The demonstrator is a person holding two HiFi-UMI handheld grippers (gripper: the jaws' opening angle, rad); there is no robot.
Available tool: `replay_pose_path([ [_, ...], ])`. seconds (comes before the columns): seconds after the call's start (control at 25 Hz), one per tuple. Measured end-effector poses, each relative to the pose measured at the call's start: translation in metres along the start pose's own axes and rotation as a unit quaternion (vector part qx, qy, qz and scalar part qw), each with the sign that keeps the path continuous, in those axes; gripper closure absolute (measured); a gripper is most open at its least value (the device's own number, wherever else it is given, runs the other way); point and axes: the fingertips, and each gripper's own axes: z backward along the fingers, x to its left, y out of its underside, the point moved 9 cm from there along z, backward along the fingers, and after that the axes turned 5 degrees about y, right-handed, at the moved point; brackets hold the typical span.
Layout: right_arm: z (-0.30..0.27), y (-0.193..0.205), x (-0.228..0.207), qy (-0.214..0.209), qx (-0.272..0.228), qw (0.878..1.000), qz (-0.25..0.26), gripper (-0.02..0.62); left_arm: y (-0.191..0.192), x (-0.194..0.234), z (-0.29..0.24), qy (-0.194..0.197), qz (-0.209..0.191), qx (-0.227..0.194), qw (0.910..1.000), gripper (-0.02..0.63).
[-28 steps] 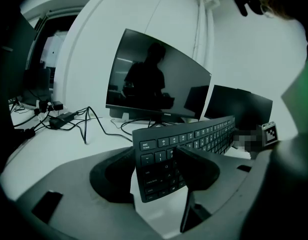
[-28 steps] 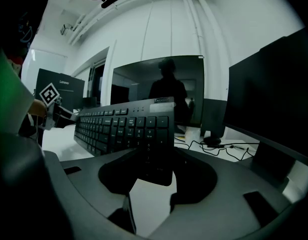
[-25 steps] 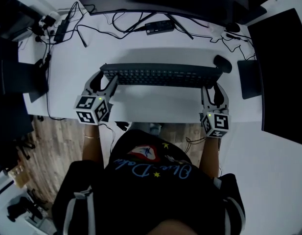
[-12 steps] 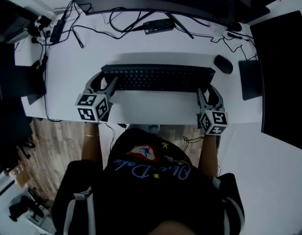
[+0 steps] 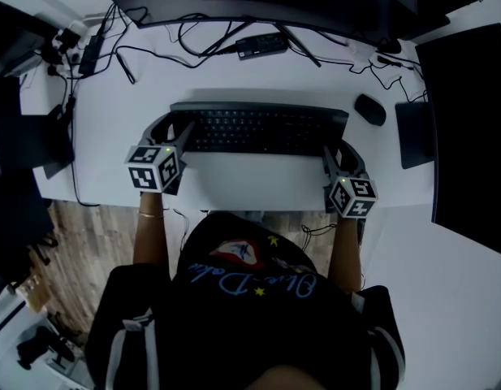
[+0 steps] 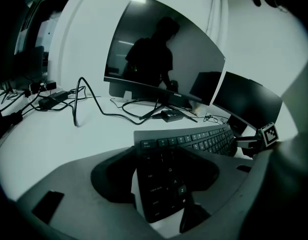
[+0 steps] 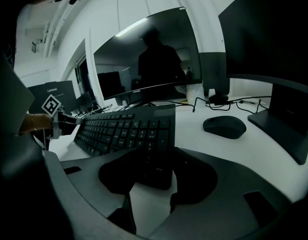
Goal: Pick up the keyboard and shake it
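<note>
**Keyboard sinks back toward the worktop, gripped at both ends**

The white worktop [image 5: 234,181] fills the head view, with a dark monitor [image 6: 163,59] at its far edge and loose cables in front of that. The keyboard [image 5: 258,128] lies lengthwise across the middle, directly in front of the person.

Over the last second it has come lower. It looked larger before and its right end overlapped the mouse [image 5: 369,109], which now sits clear, just beyond that end. Both hands have sunk with it. This looks like the downstroke of a shake or the set-down. No view settles whether its underside touches the worktop yet.

The left gripper [image 5: 170,130] has the keyboard's left end and the right gripper [image 5: 341,149] has the right end. In the left gripper view its fingers [image 6: 114,179] stand fairly wide apart and closed on the end with the Esc and Tab keys. In the right gripper view its fingers [image 7: 193,176] likewise clamp the corner by the keypad, opened only as wide as the keyboard is thick.
</note>
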Motion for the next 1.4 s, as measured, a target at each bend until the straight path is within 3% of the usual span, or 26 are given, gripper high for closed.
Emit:
replay_pose_path([
  [0.4,-0.016,0.002,-0.002,-0.007,0.037,0.999,-0.023,0.423,0.002,0.013,-0.020,0.002,0.015,0.024,0.9996,0.377],
  [0.76,-0.022,0.001,-0.003,0.006,0.050,0.999,-0.003,0.422,0.010,0.021,-0.034,0.004,0.043,0.043,0.9981,0.376],
  [1.16,-0.020,0.001,-0.001,0.009,0.035,0.999,0.023,0.420,0.011,0.021,-0.032,0.002,0.029,0.034,0.9990,0.370],
  [1.4,-0.009,-0.010,-0.006,0.040,0.017,0.998,0.041,0.420,0.008,0.023,-0.022,-0.033,0.009,0.020,0.9992,0.373],
])
